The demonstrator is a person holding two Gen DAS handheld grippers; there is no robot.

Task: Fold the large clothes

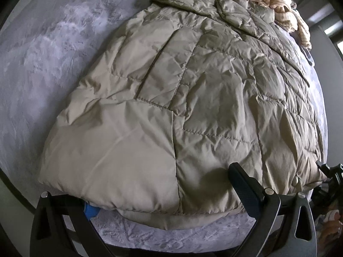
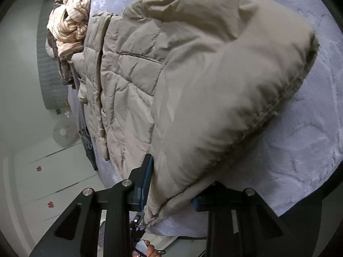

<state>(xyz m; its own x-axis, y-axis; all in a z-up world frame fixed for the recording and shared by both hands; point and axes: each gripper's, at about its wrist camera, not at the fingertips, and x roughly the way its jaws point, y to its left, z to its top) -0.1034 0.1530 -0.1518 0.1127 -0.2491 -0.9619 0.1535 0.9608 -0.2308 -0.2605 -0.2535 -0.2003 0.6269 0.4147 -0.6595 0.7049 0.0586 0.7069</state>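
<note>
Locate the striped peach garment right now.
The striped peach garment is bunched at the far end of the quilted jacket, top right in the left wrist view, top left in the right wrist view.
</note>
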